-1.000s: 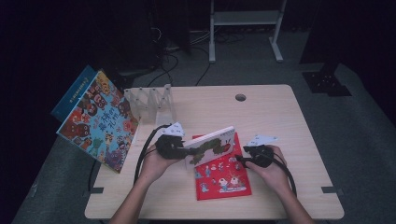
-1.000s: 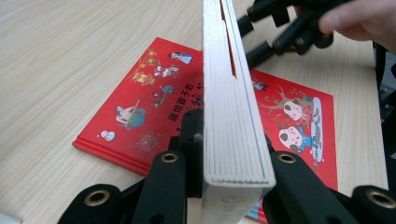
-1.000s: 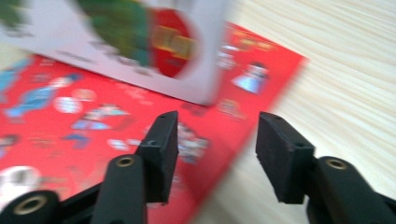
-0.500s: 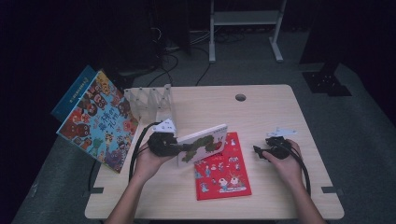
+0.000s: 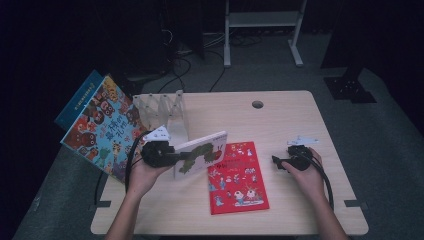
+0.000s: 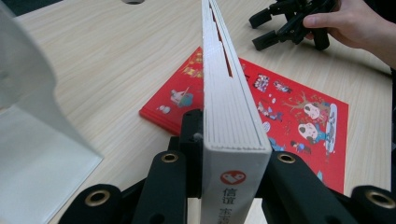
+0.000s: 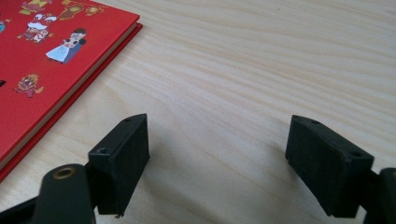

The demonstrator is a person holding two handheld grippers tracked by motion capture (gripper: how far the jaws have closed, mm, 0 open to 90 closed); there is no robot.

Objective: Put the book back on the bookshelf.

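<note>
My right tongs (image 5: 278, 163) have just opened and drawn right of the red book (image 5: 237, 176), empty, while my left tongs (image 5: 172, 155) clamp the white book (image 5: 201, 154), lifted left of it, ready for shelving.

- The white board book (image 5: 200, 154) stands on edge on the surface (image 5: 280, 112), just left of the red book (image 5: 237, 176), which lies flat.
- The folding rack (image 5: 162, 112) stands behind the white board book.
- A large picture book (image 5: 102, 131) leans at the surface's left edge.
- The right gripper (image 5: 278, 164) sits right of the red book, apart from it.
</note>
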